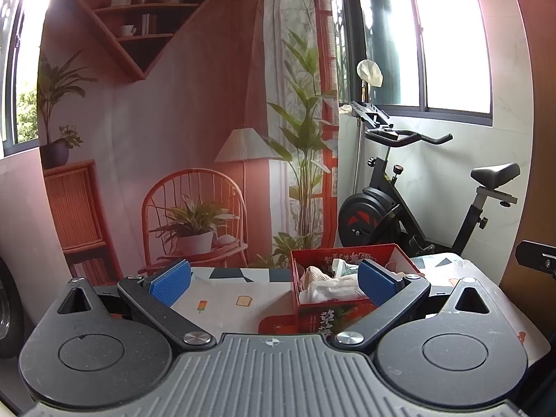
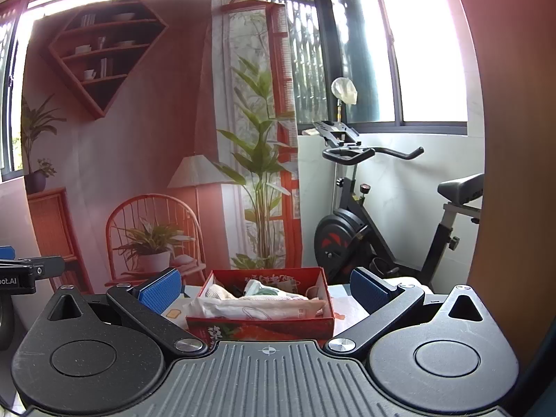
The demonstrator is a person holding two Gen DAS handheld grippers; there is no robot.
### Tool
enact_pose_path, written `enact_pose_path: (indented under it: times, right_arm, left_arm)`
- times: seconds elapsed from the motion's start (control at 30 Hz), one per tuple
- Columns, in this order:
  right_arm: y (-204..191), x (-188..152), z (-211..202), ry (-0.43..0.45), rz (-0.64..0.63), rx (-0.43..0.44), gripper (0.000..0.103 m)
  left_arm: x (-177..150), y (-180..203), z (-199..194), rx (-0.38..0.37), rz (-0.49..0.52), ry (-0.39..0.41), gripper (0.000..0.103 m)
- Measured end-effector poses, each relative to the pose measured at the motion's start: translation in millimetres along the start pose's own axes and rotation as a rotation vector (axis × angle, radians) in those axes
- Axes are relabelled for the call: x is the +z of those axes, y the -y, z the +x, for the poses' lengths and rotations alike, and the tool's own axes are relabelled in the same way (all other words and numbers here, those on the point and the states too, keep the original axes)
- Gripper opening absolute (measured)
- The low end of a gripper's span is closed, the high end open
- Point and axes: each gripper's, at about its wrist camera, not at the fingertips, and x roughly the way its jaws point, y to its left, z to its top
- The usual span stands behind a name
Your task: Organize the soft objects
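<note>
My left gripper [image 1: 274, 279] is spread wide and holds nothing; same for my right gripper [image 2: 266, 286]. The red box [image 2: 259, 325] sits on the patterned tablecloth [image 1: 222, 295], with pale soft items [image 2: 243, 304] piled inside; I can't tell them apart. The gripper bodies hide the box's near base in both views. Free cloth lies left of the box. An exercise bike [image 1: 410, 205] stands behind the table's far edge.

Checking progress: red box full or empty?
Partly full. The red box is open-topped, with white and cream cloth items piled inside, one draping over its near-left rim. Both grippers are open and empty.
</note>
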Motion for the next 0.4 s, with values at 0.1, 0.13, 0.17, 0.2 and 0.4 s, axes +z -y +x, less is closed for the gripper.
enact_pose_path:
  times: [0.1,0.13,0.17,0.2,0.4]
  right_arm:
    - [0.2,0.0,0.0,0.0,0.0,0.001,0.103]
    - [0.3,0.2,0.0,0.0,0.0,0.001,0.103]
    - [0.2,0.2,0.0,0.0,-0.001,0.001,0.103]
    - [-0.1,-0.2,0.5,-0.002,-0.001,0.002,0.103]
    - [-1.3,-0.9,2.7,-0.004,-0.002,0.001,0.103]
  left_arm:
    - [0.6,-0.9,-0.2,-0.001,0.002,0.002,0.103]
    - [0.4,-1.2,-0.2,-0.004,-0.001,0.002,0.103]
    - [0.3,-1.9,-0.3,-0.008,-0.004,0.002,0.103]
    - [0.1,-2.0,-0.1,-0.012,-0.006,0.002,0.103]
    - [0.3,-2.5,-0.3,-0.007,0.0,0.006,0.103]
